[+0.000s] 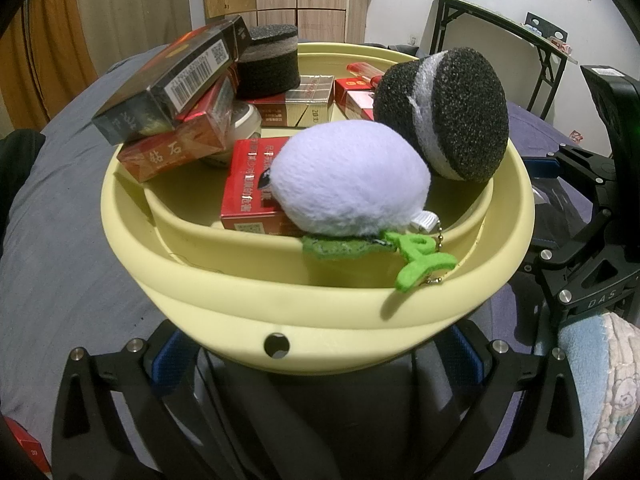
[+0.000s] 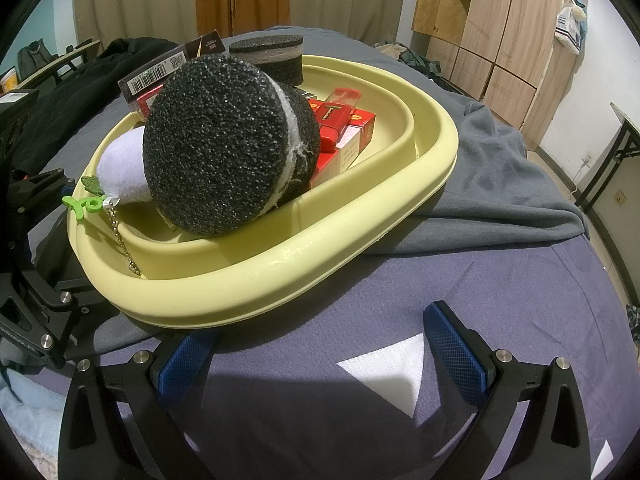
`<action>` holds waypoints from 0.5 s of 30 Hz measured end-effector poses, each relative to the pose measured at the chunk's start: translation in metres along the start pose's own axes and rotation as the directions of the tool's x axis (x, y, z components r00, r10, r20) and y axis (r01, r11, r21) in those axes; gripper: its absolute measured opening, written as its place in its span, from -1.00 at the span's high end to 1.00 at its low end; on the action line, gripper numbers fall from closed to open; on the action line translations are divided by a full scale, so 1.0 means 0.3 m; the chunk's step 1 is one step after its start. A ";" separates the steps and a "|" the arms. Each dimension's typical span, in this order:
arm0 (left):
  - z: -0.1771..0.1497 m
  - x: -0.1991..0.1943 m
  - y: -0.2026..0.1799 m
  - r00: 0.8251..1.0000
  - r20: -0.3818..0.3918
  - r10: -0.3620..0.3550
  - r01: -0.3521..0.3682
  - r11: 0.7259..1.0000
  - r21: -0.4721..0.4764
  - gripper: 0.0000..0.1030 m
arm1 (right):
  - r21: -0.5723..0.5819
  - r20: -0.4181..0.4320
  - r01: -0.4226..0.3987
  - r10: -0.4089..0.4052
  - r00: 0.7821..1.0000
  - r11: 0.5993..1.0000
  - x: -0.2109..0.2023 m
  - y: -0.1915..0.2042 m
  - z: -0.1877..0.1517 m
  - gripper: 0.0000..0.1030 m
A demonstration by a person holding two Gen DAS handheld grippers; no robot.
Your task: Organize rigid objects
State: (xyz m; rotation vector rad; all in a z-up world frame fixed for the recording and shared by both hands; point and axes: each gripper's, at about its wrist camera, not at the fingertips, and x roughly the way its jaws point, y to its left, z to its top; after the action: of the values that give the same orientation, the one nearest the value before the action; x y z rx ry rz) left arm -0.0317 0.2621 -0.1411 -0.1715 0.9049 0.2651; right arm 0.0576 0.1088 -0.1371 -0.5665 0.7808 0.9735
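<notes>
A pale yellow basin (image 1: 256, 280) (image 2: 280, 280) lies on the bed, full of things. In it are a white plush with green leaves (image 1: 344, 188) (image 2: 120, 168), a black foam disc with a white band (image 1: 444, 116) (image 2: 224, 144), a second foam disc (image 1: 270, 60) (image 2: 272, 56), a dark box (image 1: 172, 84) and several red boxes (image 1: 252, 184) (image 2: 344, 136). My left gripper (image 1: 316, 356) is open, its fingers either side of the basin's near rim. My right gripper (image 2: 320, 352) is open and empty just before the basin's rim; it also shows in the left wrist view (image 1: 580, 248).
The basin sits on a grey blanket (image 2: 500, 184) over a purple sheet (image 2: 440, 280). Dark clothes (image 2: 80, 80) lie behind it. Wooden cupboards (image 2: 500, 20) stand at the right and a folding table (image 1: 520, 40) by the wall.
</notes>
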 end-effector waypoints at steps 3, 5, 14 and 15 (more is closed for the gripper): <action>0.003 0.002 -0.001 1.000 0.000 -0.001 0.001 1.000 0.000 -1.00 | -0.001 0.000 0.001 -0.001 1.000 1.000 0.000 0.001 0.000 -0.99; 0.002 0.002 -0.002 1.000 0.000 0.000 0.000 1.000 0.000 -1.00 | -0.001 0.000 0.001 -0.001 1.000 1.000 -0.001 -0.003 0.000 -0.99; 0.001 0.001 -0.001 1.000 0.000 0.000 0.000 1.000 0.000 -1.00 | -0.002 0.001 0.000 0.000 1.000 1.000 -0.001 -0.002 -0.001 -0.99; 0.002 0.001 0.000 1.000 0.000 0.000 0.000 1.000 0.000 -1.00 | -0.002 0.001 0.000 0.000 1.000 1.000 0.000 -0.001 -0.001 -0.99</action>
State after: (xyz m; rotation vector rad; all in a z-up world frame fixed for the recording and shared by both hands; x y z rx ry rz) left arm -0.0312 0.2621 -0.1411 -0.1713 0.9051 0.2651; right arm 0.0577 0.1084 -0.1372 -0.5679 0.7788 0.9745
